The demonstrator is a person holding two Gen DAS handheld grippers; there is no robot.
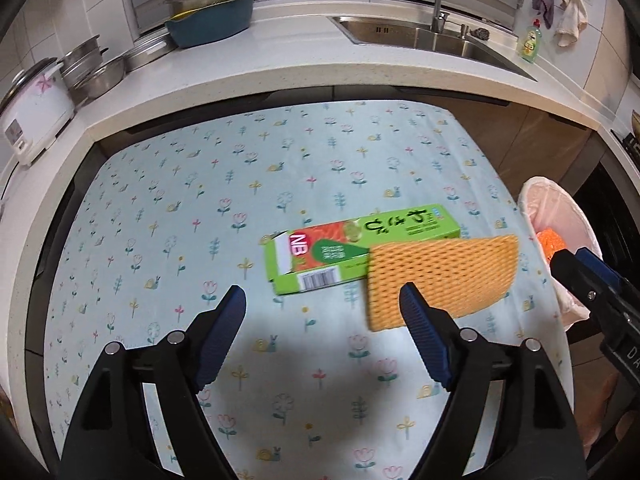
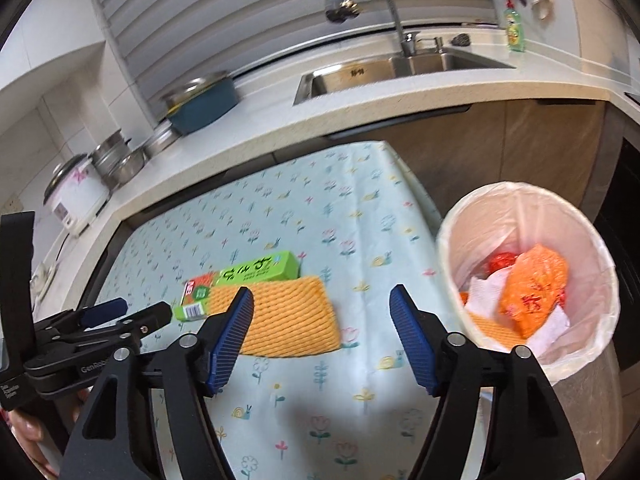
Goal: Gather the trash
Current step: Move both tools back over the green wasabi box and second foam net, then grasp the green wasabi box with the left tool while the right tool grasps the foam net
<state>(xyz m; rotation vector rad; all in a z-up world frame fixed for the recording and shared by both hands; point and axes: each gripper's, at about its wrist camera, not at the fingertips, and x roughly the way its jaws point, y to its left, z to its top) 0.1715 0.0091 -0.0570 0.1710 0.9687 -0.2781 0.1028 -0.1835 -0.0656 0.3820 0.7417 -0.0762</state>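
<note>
Foam net (image 1: 440, 276), ribbed orange rectangle, overlaps glossy green box (image 1: 360, 246); left gripper (image 1: 324, 308) and right gripper (image 2: 322, 312) gape, empty.

1. My left gripper (image 1: 322, 300) has two matte black plastic arms, each ending in a blue finger pad ribbed with fine grooves.
2. A round silver screw head sits at each joint, four across the frame.
3. My right gripper (image 2: 322, 300) is built the same: black arms, blue ribbed pads (image 2: 412, 344), silver screws.
4. Seen from the side, the left gripper's black body carries white lettering that begins "GenRob".
5. Bare skin of the hand (image 2: 24, 428) shows beneath it.
</note>
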